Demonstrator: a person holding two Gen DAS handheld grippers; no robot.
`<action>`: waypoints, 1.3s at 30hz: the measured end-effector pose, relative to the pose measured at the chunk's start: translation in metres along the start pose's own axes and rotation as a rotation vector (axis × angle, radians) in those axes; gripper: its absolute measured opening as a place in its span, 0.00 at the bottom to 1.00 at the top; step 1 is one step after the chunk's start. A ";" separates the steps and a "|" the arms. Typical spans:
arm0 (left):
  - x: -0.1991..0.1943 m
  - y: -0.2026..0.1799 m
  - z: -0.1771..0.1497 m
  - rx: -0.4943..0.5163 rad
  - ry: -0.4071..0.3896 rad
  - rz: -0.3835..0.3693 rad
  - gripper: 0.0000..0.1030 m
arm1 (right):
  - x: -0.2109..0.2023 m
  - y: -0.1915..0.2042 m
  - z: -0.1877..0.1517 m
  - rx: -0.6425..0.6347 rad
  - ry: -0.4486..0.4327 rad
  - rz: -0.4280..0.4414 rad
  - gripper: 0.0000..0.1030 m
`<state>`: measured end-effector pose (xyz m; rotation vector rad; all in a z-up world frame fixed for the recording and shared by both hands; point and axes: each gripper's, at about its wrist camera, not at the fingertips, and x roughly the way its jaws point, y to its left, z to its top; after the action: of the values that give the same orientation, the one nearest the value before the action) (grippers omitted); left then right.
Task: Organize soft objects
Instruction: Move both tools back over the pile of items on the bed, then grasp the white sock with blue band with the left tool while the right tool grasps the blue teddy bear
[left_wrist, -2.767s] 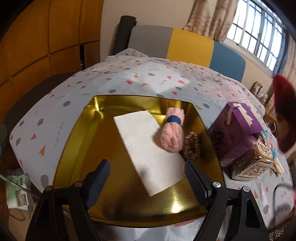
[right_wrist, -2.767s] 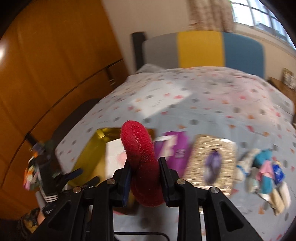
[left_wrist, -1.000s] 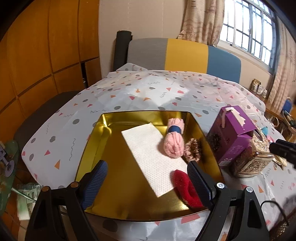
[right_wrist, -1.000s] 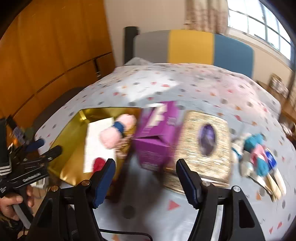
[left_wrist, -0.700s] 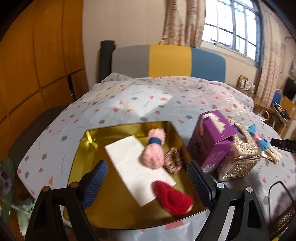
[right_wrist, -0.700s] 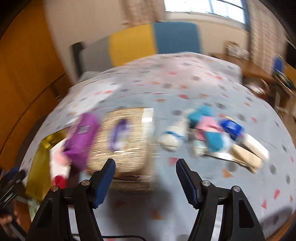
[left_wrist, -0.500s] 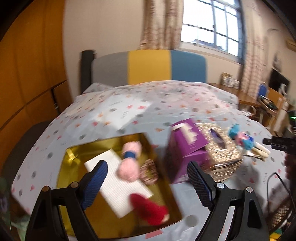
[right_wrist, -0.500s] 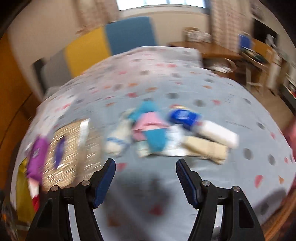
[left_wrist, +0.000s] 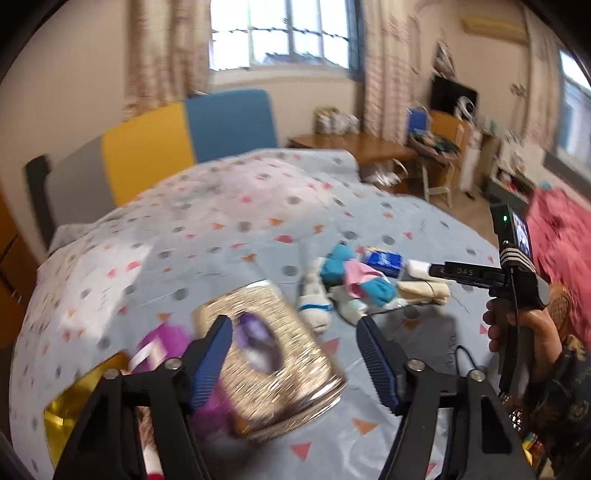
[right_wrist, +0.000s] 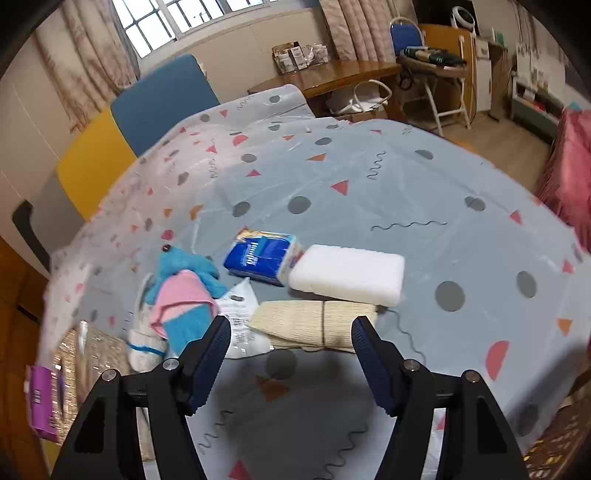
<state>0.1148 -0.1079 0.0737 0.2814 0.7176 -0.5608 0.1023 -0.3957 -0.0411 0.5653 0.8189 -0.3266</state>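
Below and left of the left gripper (left_wrist: 293, 354), the gold tray (left_wrist: 68, 410) is cut off by the picture's edge and largely hidden behind the gripper's arm. The purple box (left_wrist: 164, 343) beside it is smeared by motion blur, so its print cannot be read.

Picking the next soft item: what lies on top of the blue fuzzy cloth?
A pink cloth lies folded over the blue fuzzy cloth. Whatever sits beneath that overlap is covered.
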 end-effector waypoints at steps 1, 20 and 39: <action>0.010 -0.005 0.007 0.013 0.020 -0.010 0.60 | 0.000 0.000 0.000 0.002 0.002 0.008 0.67; 0.219 -0.041 0.043 0.098 0.496 0.051 0.41 | 0.004 -0.003 -0.003 0.057 0.065 0.158 0.67; 0.260 -0.061 0.031 0.206 0.554 0.108 0.16 | 0.006 -0.007 -0.004 0.090 0.075 0.195 0.67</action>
<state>0.2568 -0.2713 -0.0853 0.6796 1.1726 -0.4551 0.1002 -0.3998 -0.0498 0.7395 0.8164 -0.1652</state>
